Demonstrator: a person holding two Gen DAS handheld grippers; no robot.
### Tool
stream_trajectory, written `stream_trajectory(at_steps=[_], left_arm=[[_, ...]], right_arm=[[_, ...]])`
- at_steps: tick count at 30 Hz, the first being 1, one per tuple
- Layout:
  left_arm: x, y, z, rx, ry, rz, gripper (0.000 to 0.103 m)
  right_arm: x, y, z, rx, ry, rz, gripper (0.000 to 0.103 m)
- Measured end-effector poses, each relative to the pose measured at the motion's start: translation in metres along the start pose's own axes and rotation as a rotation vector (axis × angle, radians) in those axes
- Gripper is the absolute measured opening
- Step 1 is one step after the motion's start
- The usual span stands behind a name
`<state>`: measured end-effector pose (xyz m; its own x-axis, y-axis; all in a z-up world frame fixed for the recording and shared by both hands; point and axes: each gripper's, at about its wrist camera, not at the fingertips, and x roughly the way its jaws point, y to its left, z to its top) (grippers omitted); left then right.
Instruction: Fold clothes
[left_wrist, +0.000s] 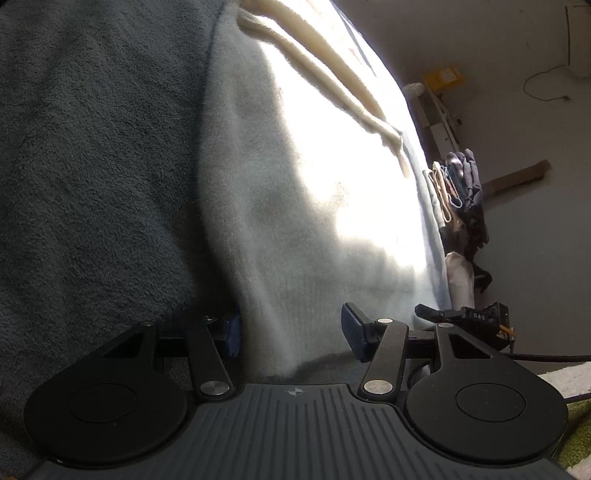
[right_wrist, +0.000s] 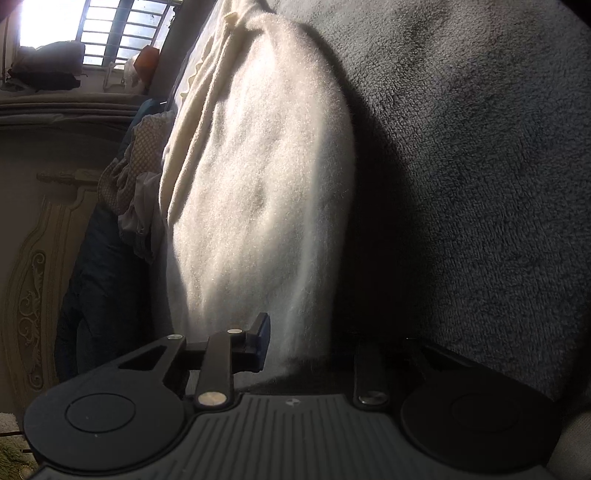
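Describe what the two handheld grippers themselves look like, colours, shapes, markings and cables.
Both grippers, left and right, are matte black, with a ribbed grey deck marked by a small crosshair, two round black discs, linkage arms with silver pins, and dark blue finger pads. A black cable trails beside the left one.

From my left camera, the white fleece garment (left_wrist: 295, 192) runs off the top edge, and its sunlit middle is washed out, so I cannot read the weave there. The left gripper (left_wrist: 295, 332) has one finger (left_wrist: 231, 332) half buried behind the garment's fold. The pile of clothes (left_wrist: 461, 192) past the garment is too small to sort out.

From my right camera, the right gripper (right_wrist: 314, 343) shows only one finger (right_wrist: 260, 343); the other is lost in deep shadow. The grey blanket (right_wrist: 480, 184) is cut off by the right edge.
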<state>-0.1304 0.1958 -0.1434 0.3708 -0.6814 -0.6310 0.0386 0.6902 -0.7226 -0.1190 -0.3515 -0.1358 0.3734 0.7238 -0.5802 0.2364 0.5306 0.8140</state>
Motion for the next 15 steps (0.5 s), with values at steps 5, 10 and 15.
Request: stream_trajectory(at_steps=[5, 10, 15], left_arm=[[0.007, -0.008, -0.006, 0.046, 0.037, 0.002, 0.051], [0.002, -0.017, -0.006, 0.101, 0.010, 0.071, 0.021], [-0.012, -0.038, -0.005, 0.219, -0.029, 0.094, 0.013]], right_arm=[[0.001, 0.002, 0.005, -0.007, -0.020, -0.006, 0.016], [-0.004, 0.014, 0.003, -0.081, -0.045, -0.020, 0.009], [-0.012, 0.033, 0.005, -0.153, -0.103, -0.014, 0.008]])
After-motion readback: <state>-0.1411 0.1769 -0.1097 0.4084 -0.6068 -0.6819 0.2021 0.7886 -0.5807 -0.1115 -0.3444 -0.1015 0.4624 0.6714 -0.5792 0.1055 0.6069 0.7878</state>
